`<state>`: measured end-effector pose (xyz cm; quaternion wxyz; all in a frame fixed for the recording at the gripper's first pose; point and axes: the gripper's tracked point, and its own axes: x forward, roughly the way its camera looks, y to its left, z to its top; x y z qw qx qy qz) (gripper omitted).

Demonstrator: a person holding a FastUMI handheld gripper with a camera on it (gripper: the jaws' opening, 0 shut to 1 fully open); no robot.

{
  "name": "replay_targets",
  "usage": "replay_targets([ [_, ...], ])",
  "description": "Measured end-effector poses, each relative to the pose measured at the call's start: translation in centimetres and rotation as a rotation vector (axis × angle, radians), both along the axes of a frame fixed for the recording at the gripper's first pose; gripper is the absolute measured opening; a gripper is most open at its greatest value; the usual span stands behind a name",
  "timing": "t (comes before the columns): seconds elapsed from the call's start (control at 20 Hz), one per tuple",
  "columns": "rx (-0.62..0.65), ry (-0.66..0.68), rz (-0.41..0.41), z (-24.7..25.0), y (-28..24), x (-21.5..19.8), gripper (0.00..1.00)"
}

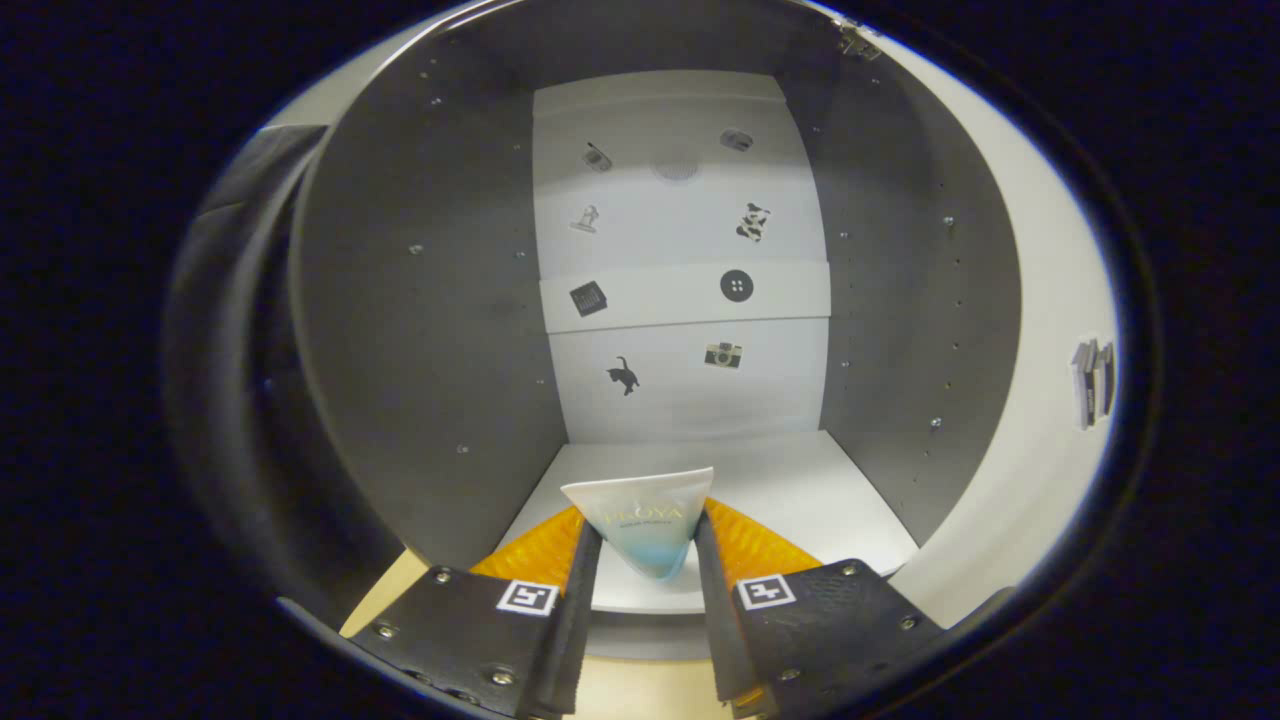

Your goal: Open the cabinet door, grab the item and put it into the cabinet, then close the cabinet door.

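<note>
The tool (648,560) is clenched on a white-and-blue soft plastic tube (645,525), low centre, at the open grey cabinet's white shelf (800,500). Releasing too early could tip the tube off the shelf's front edge.

Dim, sharp fisheye view; brighter cabinet back (680,220), bowed edges.

One fisheye view, riding on the gripper (648,560), looking forward along its two fingers (545,590) seen at the bottom. Camera sits at the mouth of the open cabinet (420,330), facing straight in at the white back panel (685,230) with small stickers. Close range: grey side walls wrap both sides, white shelf floor (800,500) just ahead of the fingers. White tube (645,520) between the fingers marks the view axis. Open door (1040,400) to the right
</note>
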<state>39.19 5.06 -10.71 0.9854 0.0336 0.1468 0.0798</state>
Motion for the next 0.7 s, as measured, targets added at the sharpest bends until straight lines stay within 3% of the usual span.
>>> replay_targets([
  [0.4,-0.052,0.117,-0.032,-2.3,-0.5,3.0,0.51],
  [0.7,-0.021,0.133,-0.049,-2.3,-0.9,3.8,0.53],
])
